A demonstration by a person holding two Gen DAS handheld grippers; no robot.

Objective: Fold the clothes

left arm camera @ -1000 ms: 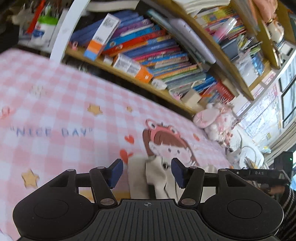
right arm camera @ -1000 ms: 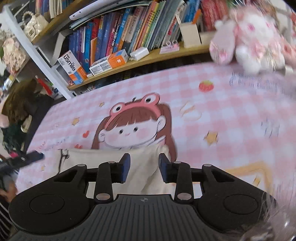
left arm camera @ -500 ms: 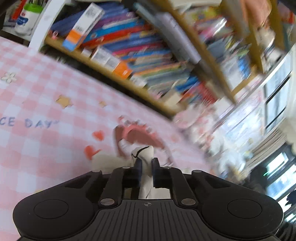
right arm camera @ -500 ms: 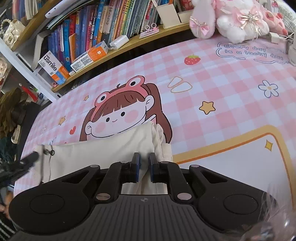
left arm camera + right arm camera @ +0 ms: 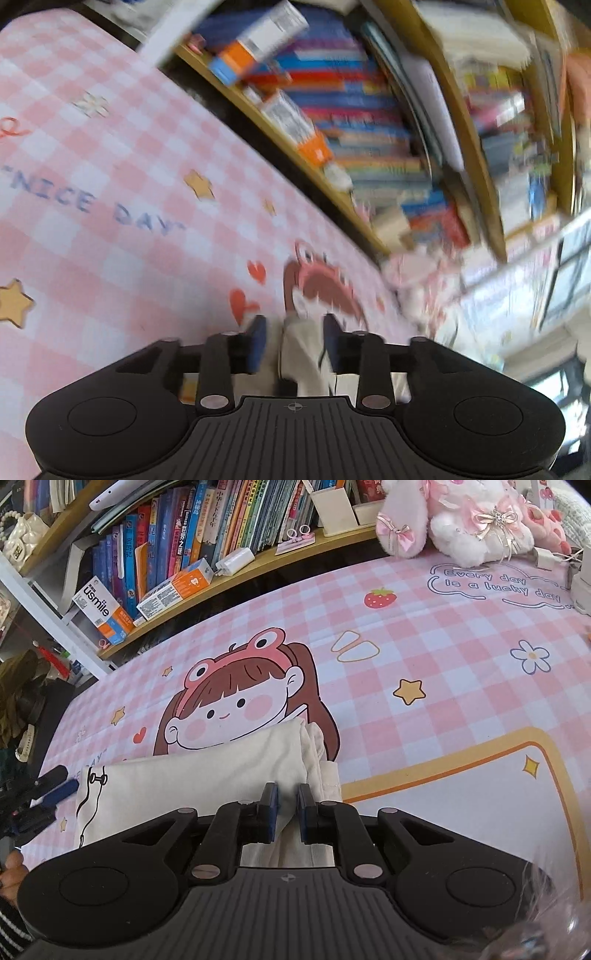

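Observation:
A cream garment lies in a folded band on the pink checked mat, over the cartoon girl print. My right gripper is shut on its bunched right end, with cloth pinched between the blue pads. In the blurred left wrist view, my left gripper stands open, and a fold of the cream garment sits loose between its fingers. The left gripper also shows at the garment's left end, near a small black line drawing on the cloth.
A curved wooden bookshelf packed with books and boxes runs along the far edge of the mat. A pink and white plush toy sits at the back right. A person's hand and striped sleeve show at the lower left.
My left gripper closed on the garment's left end half a second ago and has now opened again, swinging left. My right gripper closed on the right end and stays shut there.

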